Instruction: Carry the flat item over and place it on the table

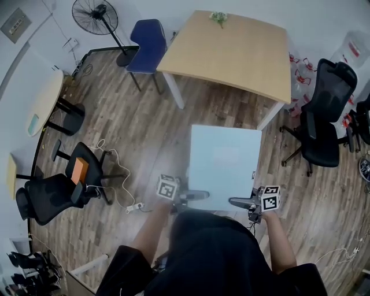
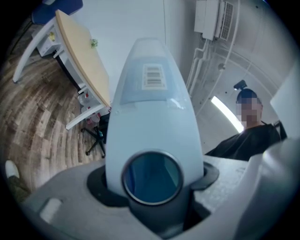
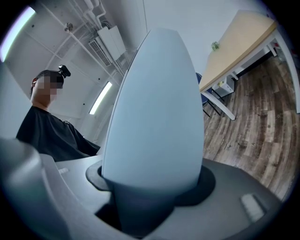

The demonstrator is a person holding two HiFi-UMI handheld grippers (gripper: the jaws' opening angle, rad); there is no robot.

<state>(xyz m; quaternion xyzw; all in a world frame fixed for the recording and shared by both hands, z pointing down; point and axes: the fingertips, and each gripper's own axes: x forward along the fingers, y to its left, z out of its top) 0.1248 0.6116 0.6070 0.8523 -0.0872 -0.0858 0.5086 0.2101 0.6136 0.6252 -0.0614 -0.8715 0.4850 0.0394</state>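
The flat item is a pale blue rectangular panel, held level above the wood floor in front of me. My left gripper is shut on its near edge at the left, and my right gripper is shut on the same edge at the right. In the left gripper view the panel runs out from between the jaws and carries a barcode label. It fills the middle of the right gripper view the same way, as a plain panel. The light wooden table stands ahead, beyond the panel's far edge.
A small plant sits at the table's far side. A blue chair and a floor fan stand left of it. Black office chairs stand at the right and lower left. A white cable lies on the floor.
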